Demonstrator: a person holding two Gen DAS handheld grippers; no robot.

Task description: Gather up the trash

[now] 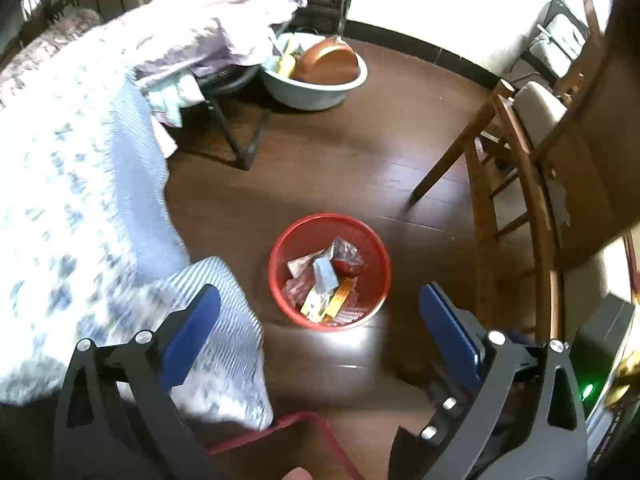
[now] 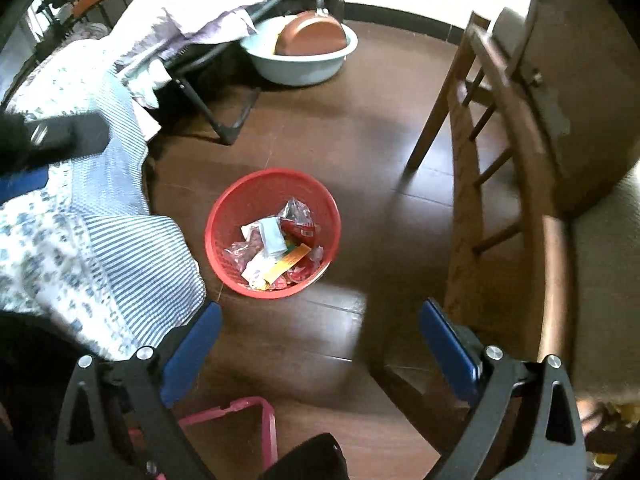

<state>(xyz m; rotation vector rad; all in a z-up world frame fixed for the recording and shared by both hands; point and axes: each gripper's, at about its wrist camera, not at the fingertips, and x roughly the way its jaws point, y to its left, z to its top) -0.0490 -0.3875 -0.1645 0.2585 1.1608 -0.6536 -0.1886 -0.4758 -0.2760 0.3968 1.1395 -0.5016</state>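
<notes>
Hovering over red bin (image 1: 330, 272) on floor (image 1: 340, 160) — wrappers (image 1: 324, 280) already inside. Left gripper (image 1: 320, 332) and right gripper (image 2: 320, 344): fingers spread, empty. No loose trash visible, possibly hidden — task looks nearly done.
</notes>
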